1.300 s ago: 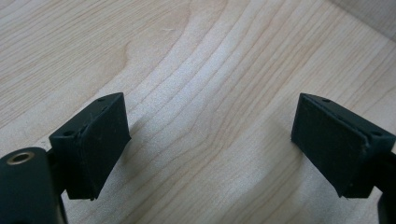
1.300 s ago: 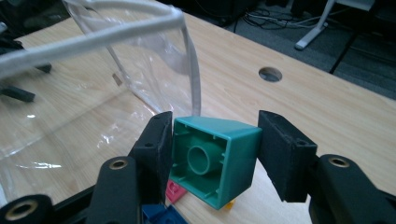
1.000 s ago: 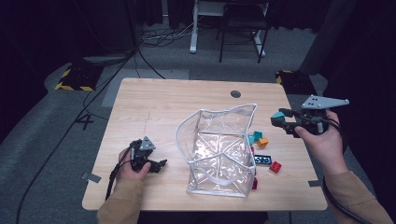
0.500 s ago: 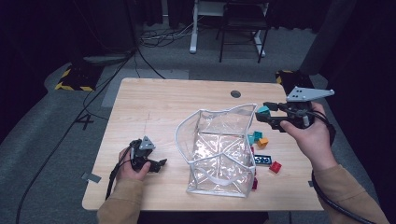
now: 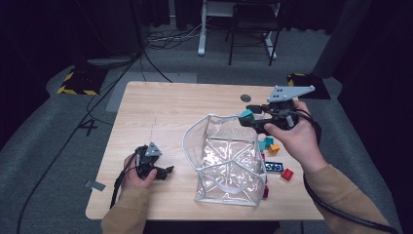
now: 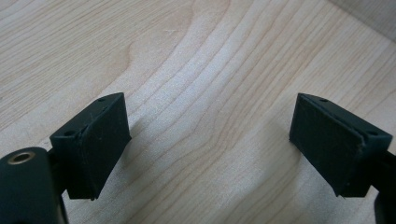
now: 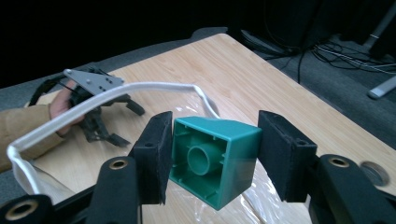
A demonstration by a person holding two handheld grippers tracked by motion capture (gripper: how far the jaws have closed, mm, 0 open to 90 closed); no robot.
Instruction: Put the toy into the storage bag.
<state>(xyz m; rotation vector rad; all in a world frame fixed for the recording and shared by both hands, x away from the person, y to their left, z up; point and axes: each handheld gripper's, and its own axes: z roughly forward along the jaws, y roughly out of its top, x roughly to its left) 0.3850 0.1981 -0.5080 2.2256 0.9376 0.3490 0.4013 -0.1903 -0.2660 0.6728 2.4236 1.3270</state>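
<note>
Since the earlier pictures, the right gripper (image 5: 250,118) has travelled from the right of the frame leftward to the far rim of the clear bag (image 5: 226,163); the left gripper (image 5: 163,171) has not shifted from the lower left of the table (image 5: 160,107).

Progress — judged from the layout, the job is loading toy blocks into the bag, and it looks to be at an early stage. No block can be made out inside the bag, though its crinkled plastic makes that uncertain. One green block (image 7: 214,158) is in transit: in the right gripper view it sits between the two black jaws, hollow underside toward the camera, clamped, just above the bag's white rim (image 7: 107,95). In the high view the same block (image 5: 246,114) sits right of centre, at the bag's upper right corner. Release into the opening is the step outstanding.

Left gripper: jaws spread wide over bare wood in the left gripper view, holding nothing.

Count — grippers: two. Bags: one. Blocks on the table right of the bag: a teal one (image 5: 266,143), an orange one (image 5: 274,148), a blue one (image 5: 273,166) and a red one (image 5: 287,174) — four clearly seen. A further dark red piece (image 5: 265,192) shows at the bag's lower right edge; whether it is a block I cannot tell.
</note>
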